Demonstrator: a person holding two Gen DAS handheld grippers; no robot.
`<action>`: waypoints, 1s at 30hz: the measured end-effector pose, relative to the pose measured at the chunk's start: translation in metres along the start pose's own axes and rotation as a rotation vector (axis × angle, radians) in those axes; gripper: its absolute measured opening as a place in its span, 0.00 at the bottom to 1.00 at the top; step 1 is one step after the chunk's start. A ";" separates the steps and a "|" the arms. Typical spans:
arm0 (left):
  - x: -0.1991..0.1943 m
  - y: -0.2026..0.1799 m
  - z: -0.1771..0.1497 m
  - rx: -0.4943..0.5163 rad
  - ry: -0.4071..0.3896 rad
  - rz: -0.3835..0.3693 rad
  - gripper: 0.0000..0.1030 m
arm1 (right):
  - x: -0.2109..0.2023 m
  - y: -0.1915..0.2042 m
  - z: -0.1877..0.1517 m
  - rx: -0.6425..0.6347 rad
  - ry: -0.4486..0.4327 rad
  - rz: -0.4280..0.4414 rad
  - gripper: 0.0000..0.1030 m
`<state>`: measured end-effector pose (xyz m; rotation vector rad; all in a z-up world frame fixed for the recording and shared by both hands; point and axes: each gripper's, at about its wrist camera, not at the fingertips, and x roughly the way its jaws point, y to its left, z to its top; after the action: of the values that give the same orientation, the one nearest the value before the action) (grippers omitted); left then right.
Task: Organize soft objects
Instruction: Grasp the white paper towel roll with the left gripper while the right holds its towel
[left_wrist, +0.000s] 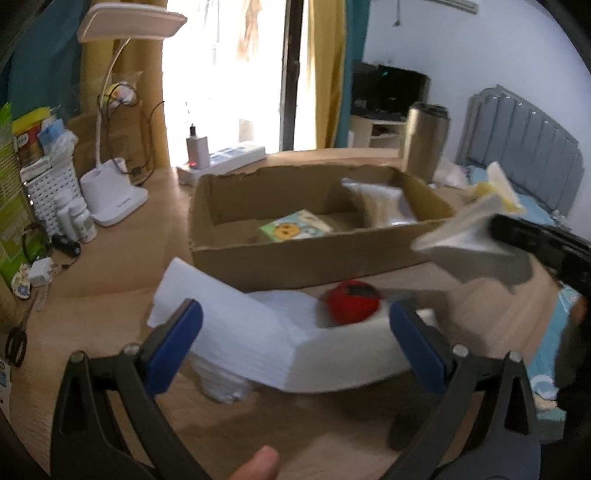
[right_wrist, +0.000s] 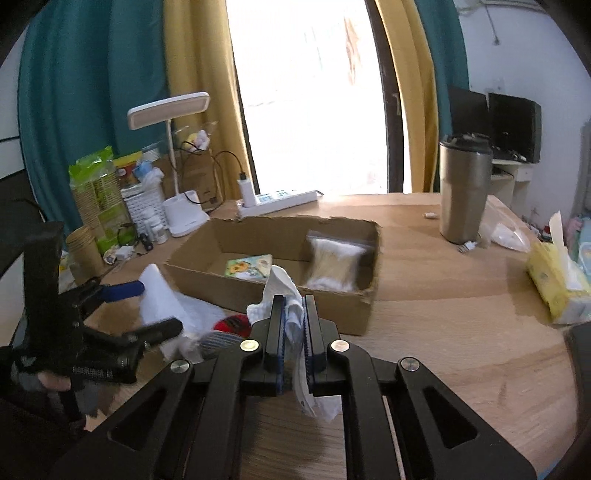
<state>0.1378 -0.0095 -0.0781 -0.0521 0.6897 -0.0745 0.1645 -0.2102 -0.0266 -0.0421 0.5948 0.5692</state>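
My right gripper (right_wrist: 294, 306) is shut on a crumpled white tissue (right_wrist: 282, 286), held above the table in front of the open cardboard box (right_wrist: 332, 314). In the left wrist view the same tissue (left_wrist: 469, 236) hangs from the right gripper (left_wrist: 496, 227) at the right, near the box (left_wrist: 295, 262). My left gripper (left_wrist: 295, 325) stands open with its blue pads on either side of a bent white foam sheet (left_wrist: 258, 332); the pads do not press it. A red soft ball (left_wrist: 352, 301) lies behind the foam. Inside the box lie a plastic bag of cotton swabs (right_wrist: 334, 264) and a small picture packet (right_wrist: 247, 266).
A steel tumbler (right_wrist: 463, 188) stands at the back right, a yellow tissue pack (right_wrist: 557, 284) at the right edge. A desk lamp (right_wrist: 181, 210), power strip (right_wrist: 280, 201), white basket, bottles and paper cups crowd the left. Scissors (left_wrist: 16, 341) lie at the far left.
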 end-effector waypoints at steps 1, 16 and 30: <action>0.004 0.003 0.001 -0.005 0.007 0.012 0.99 | 0.001 -0.002 -0.001 0.001 0.002 -0.003 0.09; 0.040 0.015 -0.003 0.050 0.100 0.066 0.42 | 0.017 -0.011 0.000 0.013 0.025 0.006 0.09; 0.006 0.010 0.011 0.082 0.019 -0.046 0.12 | 0.012 0.002 0.017 -0.022 -0.015 0.005 0.09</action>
<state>0.1498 0.0002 -0.0745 0.0111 0.7042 -0.1475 0.1808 -0.1995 -0.0190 -0.0575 0.5744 0.5810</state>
